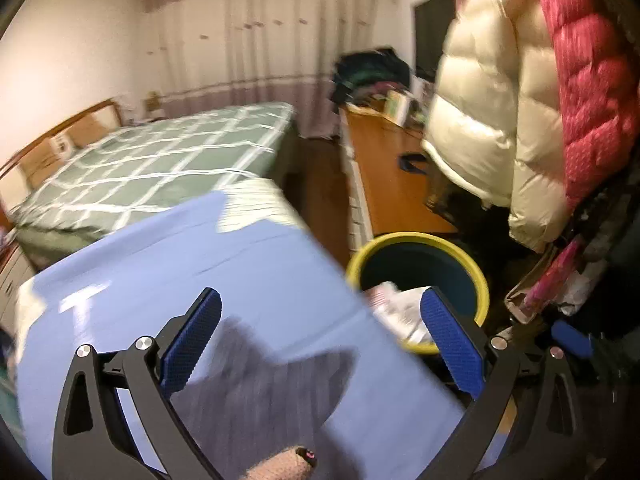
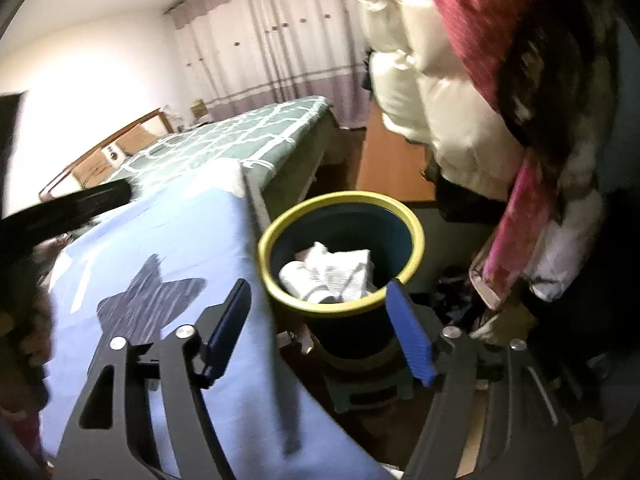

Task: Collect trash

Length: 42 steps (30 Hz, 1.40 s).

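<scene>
A dark blue bin with a yellow rim (image 2: 416, 236) stands on the floor beside a table with a light blue cloth (image 2: 168, 240). Crumpled white paper (image 2: 328, 276) lies inside the bin. The bin rim (image 1: 476, 268) and the paper (image 1: 400, 308) also show in the left wrist view. My left gripper (image 1: 320, 320) is open and empty above the blue cloth (image 1: 240, 264), left of the bin. My right gripper (image 2: 316, 304) is open and empty, just in front of the bin and over its near rim.
A bed with a green checked cover (image 1: 168, 152) lies behind the table. Cream and red puffer jackets (image 1: 500, 100) hang at the right above the bin. A wooden desk (image 1: 384, 168) with clutter stands beyond. The bin rests on a low dark stool (image 2: 368, 388).
</scene>
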Motion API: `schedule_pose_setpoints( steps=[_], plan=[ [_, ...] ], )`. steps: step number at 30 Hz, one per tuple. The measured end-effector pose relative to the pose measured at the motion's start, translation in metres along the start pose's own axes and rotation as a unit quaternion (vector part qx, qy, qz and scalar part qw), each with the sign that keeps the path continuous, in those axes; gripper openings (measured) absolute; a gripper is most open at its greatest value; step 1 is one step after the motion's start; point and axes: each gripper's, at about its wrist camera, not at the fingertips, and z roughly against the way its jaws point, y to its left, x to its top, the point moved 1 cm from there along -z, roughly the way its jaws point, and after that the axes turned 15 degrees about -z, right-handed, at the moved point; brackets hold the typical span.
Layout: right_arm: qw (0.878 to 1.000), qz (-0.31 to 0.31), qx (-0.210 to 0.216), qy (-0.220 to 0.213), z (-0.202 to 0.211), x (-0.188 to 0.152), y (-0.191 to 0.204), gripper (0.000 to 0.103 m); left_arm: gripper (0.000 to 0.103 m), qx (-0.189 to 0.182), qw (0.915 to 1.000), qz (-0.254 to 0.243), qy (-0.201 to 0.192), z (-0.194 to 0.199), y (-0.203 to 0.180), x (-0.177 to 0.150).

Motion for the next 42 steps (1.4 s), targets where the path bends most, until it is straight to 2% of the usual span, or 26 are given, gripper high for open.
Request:
schedule_pose_setpoints(
  steps=[4,10,16,23,42],
  plan=[
    [0.999,0.027,0.017,-0.012,0.014,-0.004,0.023,0.073,0.098,0.055,0.9967,0.059,-0.011,0.071,0.043,-0.048],
    [0.996,0.074,0.050,-0.033,0.039,-0.004,0.058,0.077,0.098,0.148,0.9841,0.097,-0.012,0.153,0.075,-0.111],
    [0.991,0.091,0.078,-0.061,0.063,-0.010,0.079,0.082,0.098,0.185,0.9736,0.134,-0.014,0.199,0.089,-0.153],
    [0.989,0.102,0.076,-0.075,0.083,-0.023,0.089,0.085,0.098,0.191,0.9682,0.161,-0.020,0.219,0.094,-0.181],
    [0.989,0.110,0.076,-0.064,0.078,-0.027,0.097,0.088,0.098,0.184,0.9681,0.170,-0.005,0.206,0.094,-0.176]
  ],
)
